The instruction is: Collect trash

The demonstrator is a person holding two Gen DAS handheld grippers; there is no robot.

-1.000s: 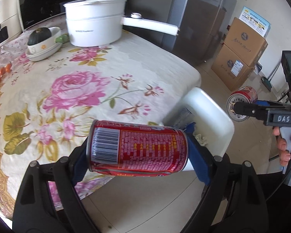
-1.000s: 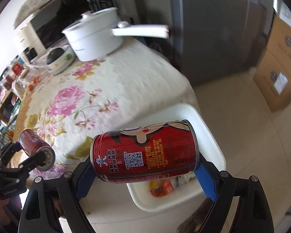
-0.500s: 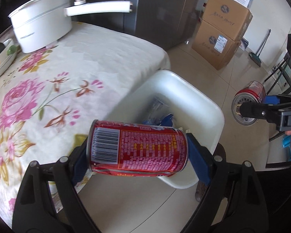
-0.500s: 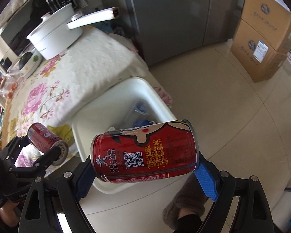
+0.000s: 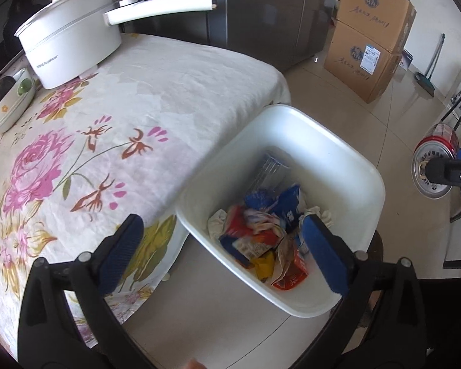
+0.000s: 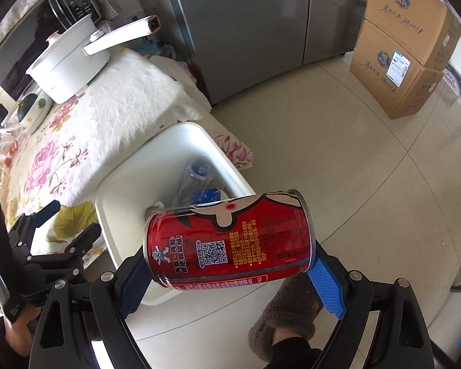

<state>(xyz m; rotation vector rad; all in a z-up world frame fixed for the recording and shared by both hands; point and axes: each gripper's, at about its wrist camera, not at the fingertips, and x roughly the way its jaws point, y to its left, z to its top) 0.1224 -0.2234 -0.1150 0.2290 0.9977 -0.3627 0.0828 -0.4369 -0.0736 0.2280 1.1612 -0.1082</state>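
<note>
Over bin, left claw (empty).

a glossy metal can sits between ribbed blue pads, above a smooth white plastic bin beside a matt floral cloth.

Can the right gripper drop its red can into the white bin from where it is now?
Probably yes: the right gripper holds the red can by the white bin's open near corner, nothing between.
</note>
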